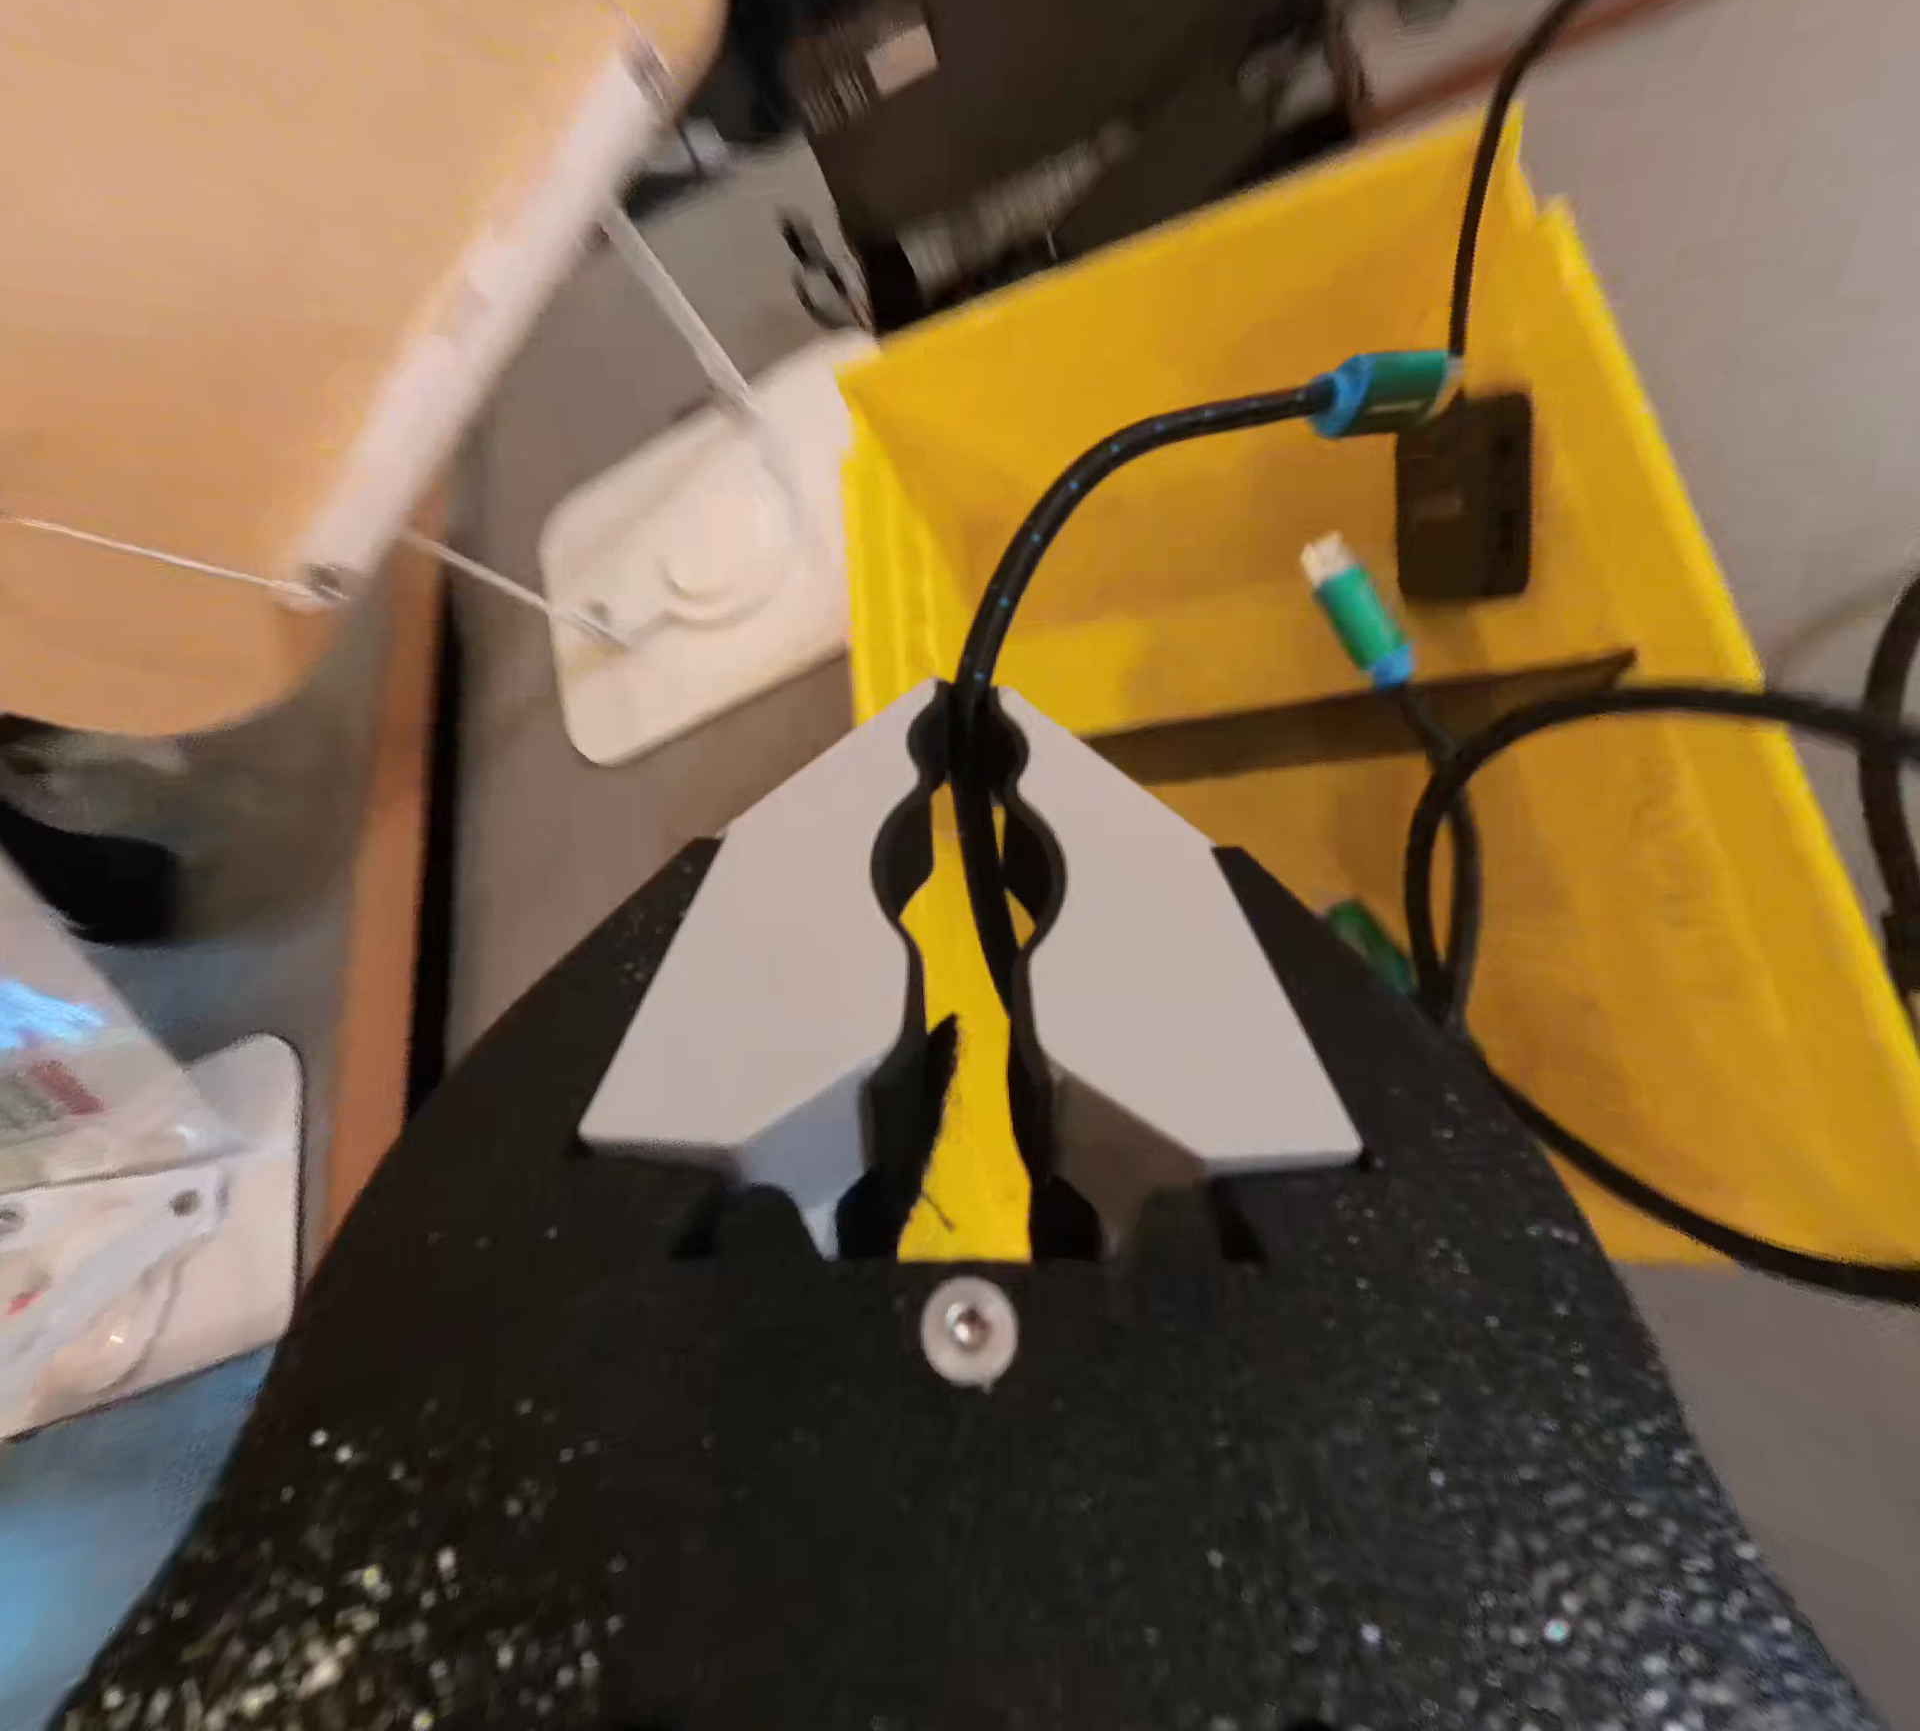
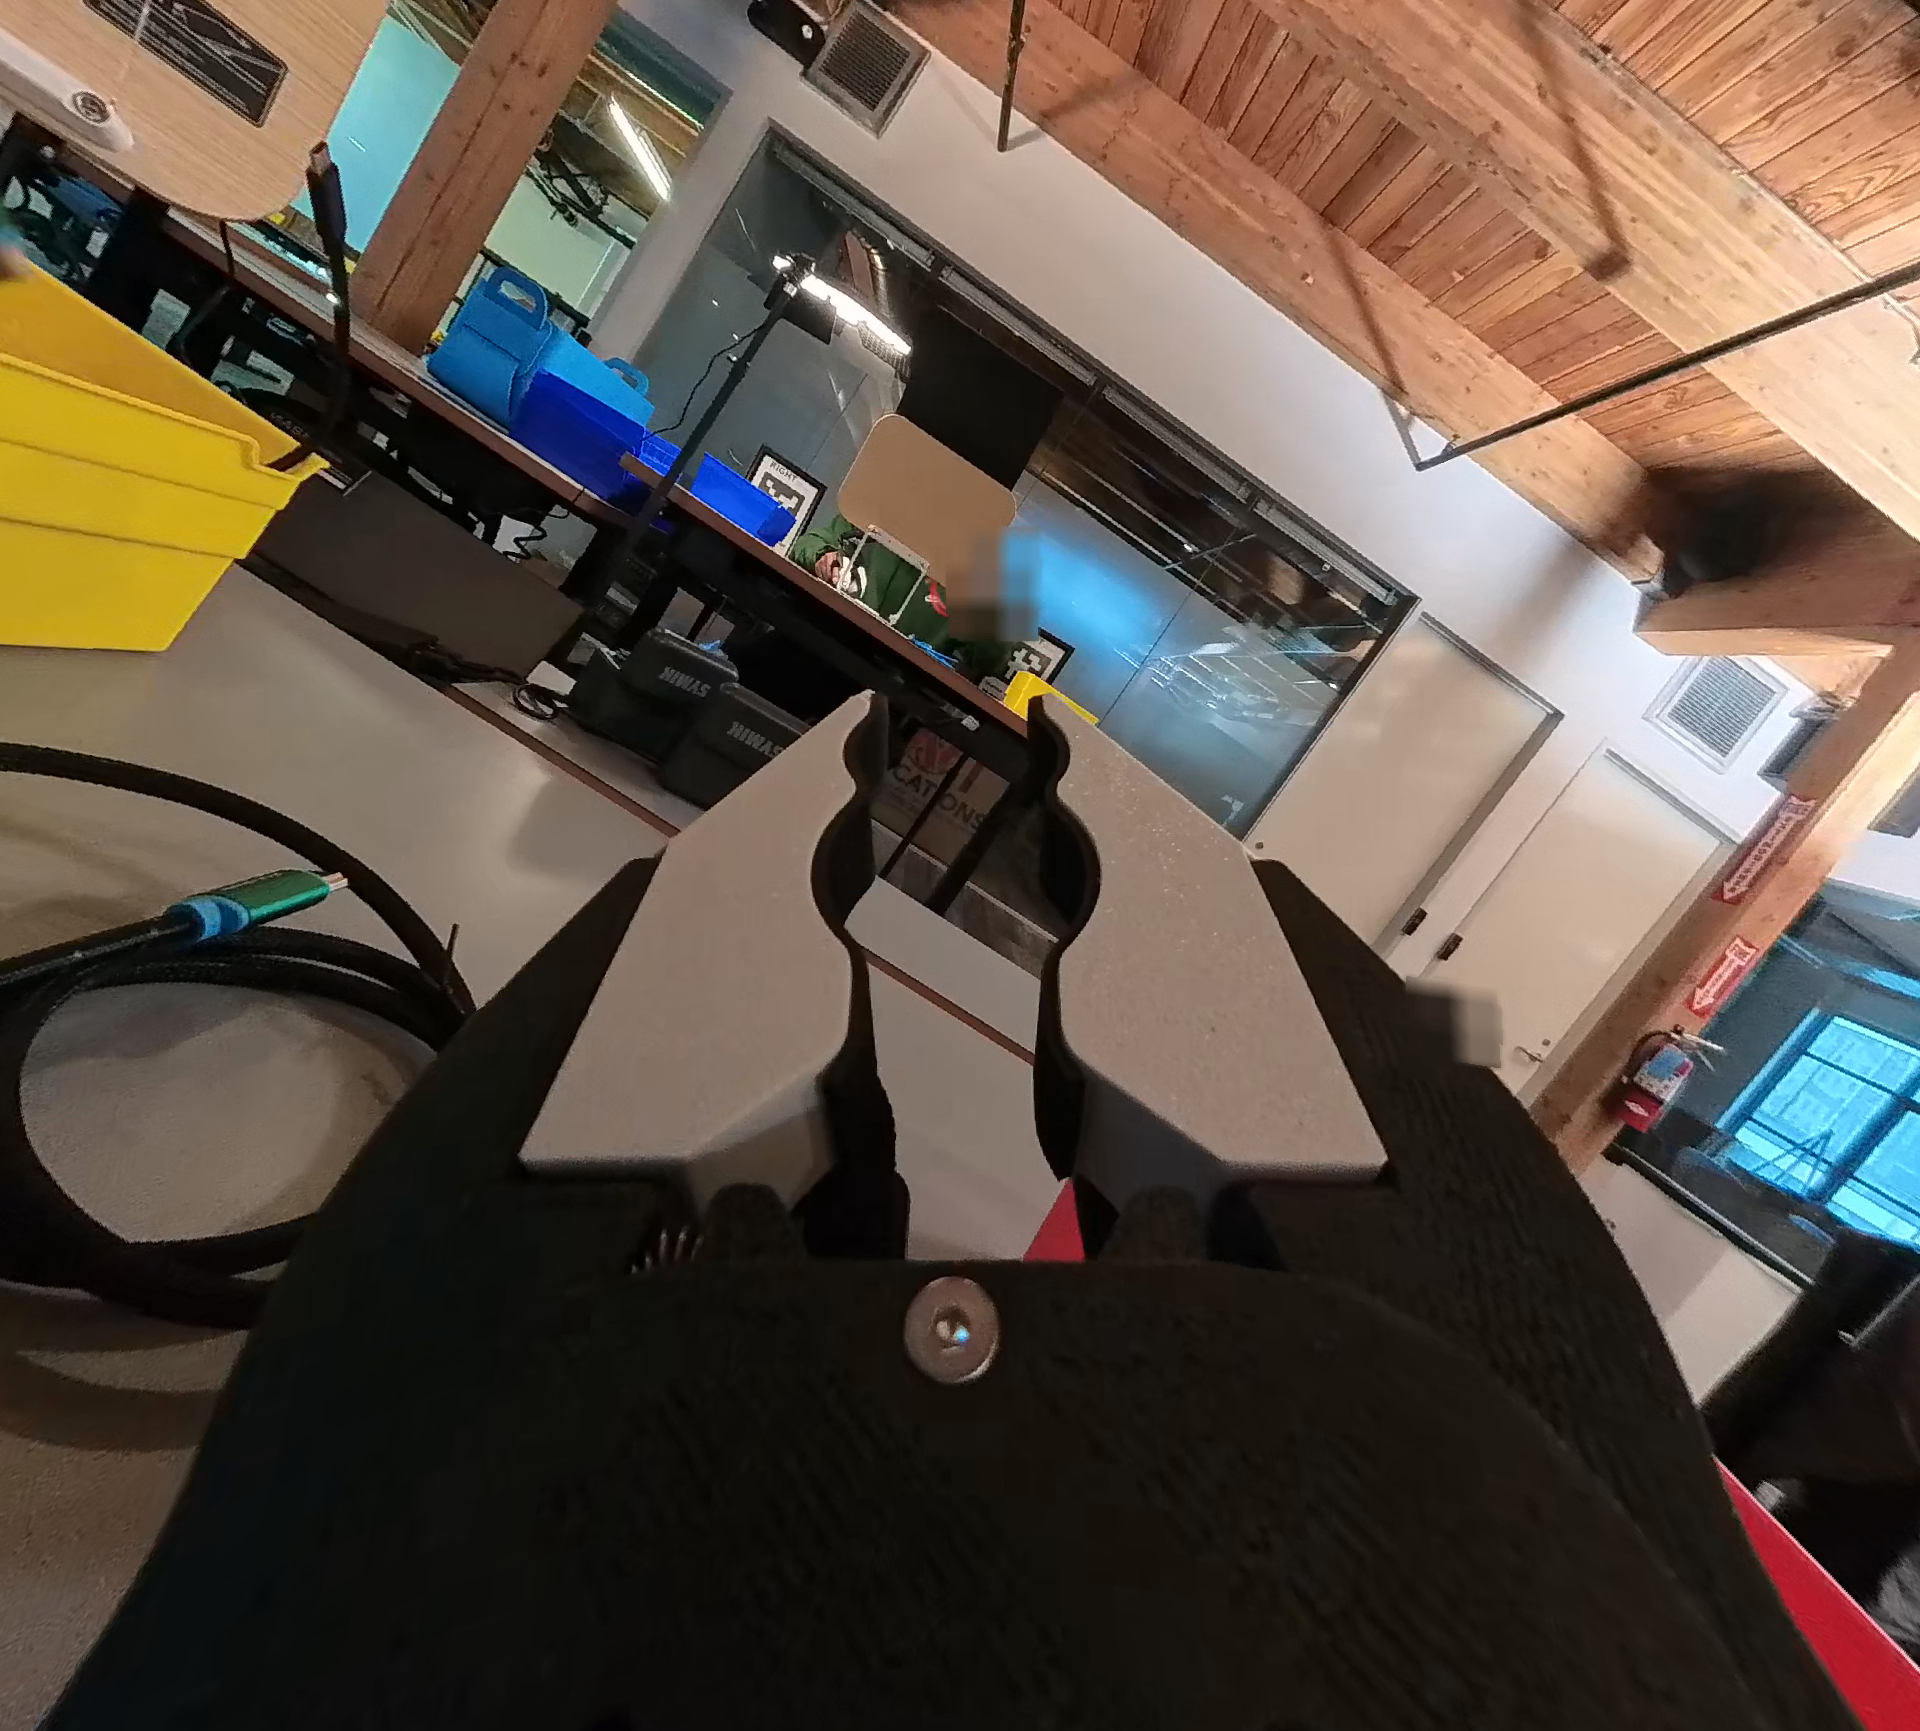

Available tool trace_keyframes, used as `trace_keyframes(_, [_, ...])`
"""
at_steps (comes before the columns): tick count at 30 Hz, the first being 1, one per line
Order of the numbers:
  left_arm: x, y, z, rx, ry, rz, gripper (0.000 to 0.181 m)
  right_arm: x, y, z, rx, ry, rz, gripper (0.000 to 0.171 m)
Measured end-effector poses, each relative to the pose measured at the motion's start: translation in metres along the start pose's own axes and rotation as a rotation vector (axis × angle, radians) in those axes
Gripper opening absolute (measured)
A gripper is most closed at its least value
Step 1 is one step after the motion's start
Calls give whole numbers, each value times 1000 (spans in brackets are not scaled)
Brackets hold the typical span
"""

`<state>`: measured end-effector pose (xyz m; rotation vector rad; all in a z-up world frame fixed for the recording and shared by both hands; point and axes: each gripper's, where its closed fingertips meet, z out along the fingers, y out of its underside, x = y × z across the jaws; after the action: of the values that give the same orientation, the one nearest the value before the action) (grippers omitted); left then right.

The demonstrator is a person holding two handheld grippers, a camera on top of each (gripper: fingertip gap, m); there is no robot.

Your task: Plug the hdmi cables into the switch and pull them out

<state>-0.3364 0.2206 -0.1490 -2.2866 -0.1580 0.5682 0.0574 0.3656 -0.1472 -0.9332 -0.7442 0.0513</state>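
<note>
A: Start with the big things. What fills the left wrist view?

B: The yellow bin, right of centre. The black switch sits in it at the upper right, with a thin black lead running up out of frame.

A: And the cables?

B: One braided hdmi cable arcs from the frame's centre to a green plug touching the switch's top end; blur hides whether it is seated. A second green plug lies loose just left of the switch. More cable is looped at the right edge.

A: The left gripper?

B: Its grey fingers are closed on that braided cable, well back from the plug.

A: The right one?

B: In the right wrist view, the right gripper points off across the room, fingers parted, holding nothing. A coiled cable with another green connector rests on the grey table at lower left.

A: How to do this step well?

B: I'd judge the grip too far from the plug. Tugging the cord could drag the light switch along. Better to regrip at the green shell, steady the switch with the free right gripper, and move straight along the port.
</note>
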Motion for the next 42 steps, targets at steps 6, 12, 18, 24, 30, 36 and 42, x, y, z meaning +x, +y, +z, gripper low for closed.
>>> trace_keyframes(6, [-25, -75, -76, 532, -207, -29, 3, -1, 0, 0, 0, -4, -2, 25])
trace_keyframes(12, [-29, -93, -123, 721, -347, 24, 3, -2, 0, 0, 0, -8, -4, 25])
trace_keyframes(18, [-17, -81, -111, 590, -297, 166, 3, -2, 0, 0, 1, -8, -4, 25])
trace_keyframes(24, [-4, -33, -86, 269, -193, 330, 3, -1, -1, 0, 4, -3, 4, 25])
trace_keyframes(30, [42, -1, -123, 282, 91, 382, 3, 1, -2, 0, 11, 0, 10, 25])
trace_keyframes(36, [51, 19, -155, 331, 136, 430, 3, 0, -2, 0, 11, -3, 14, 24])
trace_keyframes(42, [43, 61, -141, 61, 106, 594, 3, 3, -1, 0, 10, 5, 28, 25])
